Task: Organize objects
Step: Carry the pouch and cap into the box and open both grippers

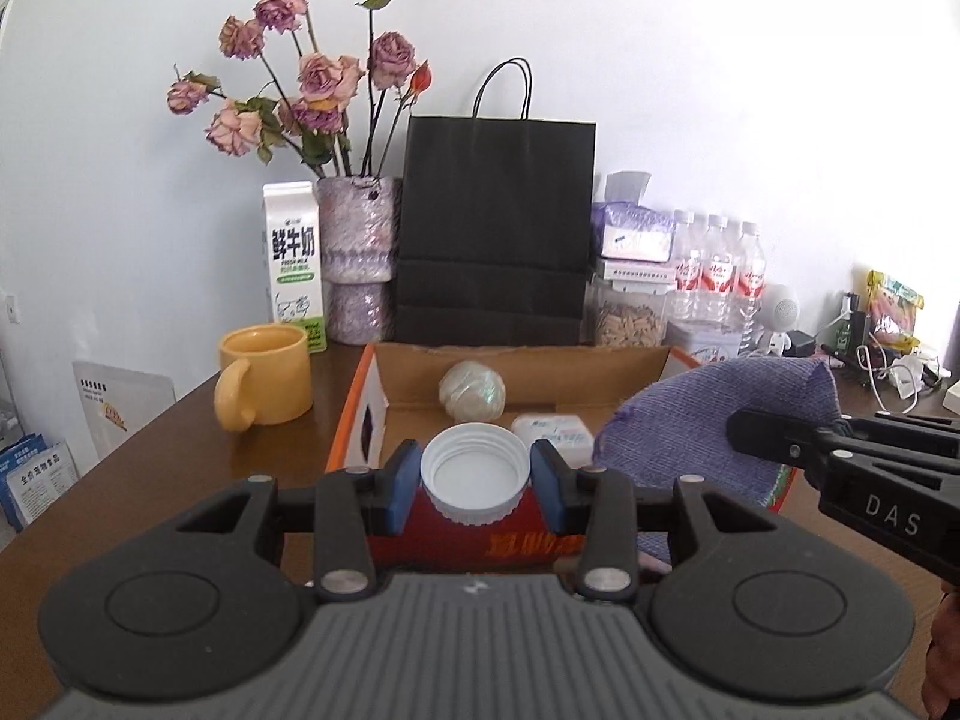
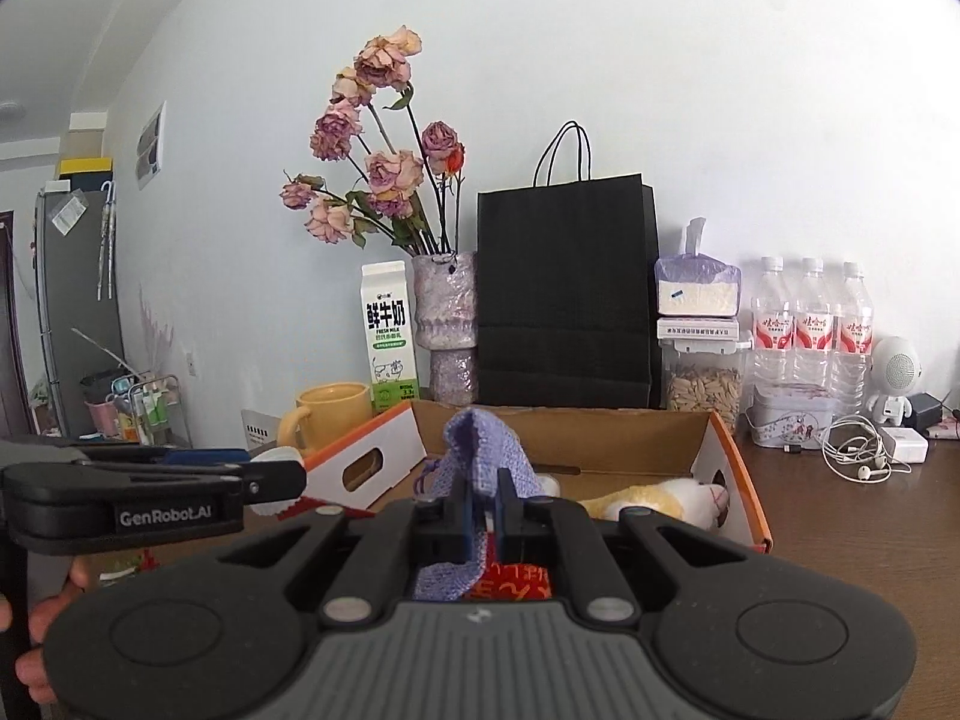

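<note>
My left gripper (image 1: 475,480) is shut on a white ribbed bottle cap (image 1: 475,473), held over the near edge of an open cardboard box (image 1: 522,354). My right gripper (image 2: 483,510) is shut on a purple knitted cloth (image 2: 480,450) above the same box (image 2: 600,426); the cloth (image 1: 708,414) and the right gripper also show at the right of the left wrist view. Inside the box lie a pale ball (image 1: 472,390), a small white packet (image 1: 555,429) and a yellow-white plush toy (image 2: 654,498).
The box sits on a brown table (image 1: 168,438). Behind it stand a yellow mug (image 1: 267,381), milk carton (image 1: 294,264), vase of dried roses (image 1: 357,252), black paper bag (image 1: 495,228), seed jar (image 2: 699,381), water bottles (image 2: 810,324). Earphones and a charger (image 2: 870,450) lie at right.
</note>
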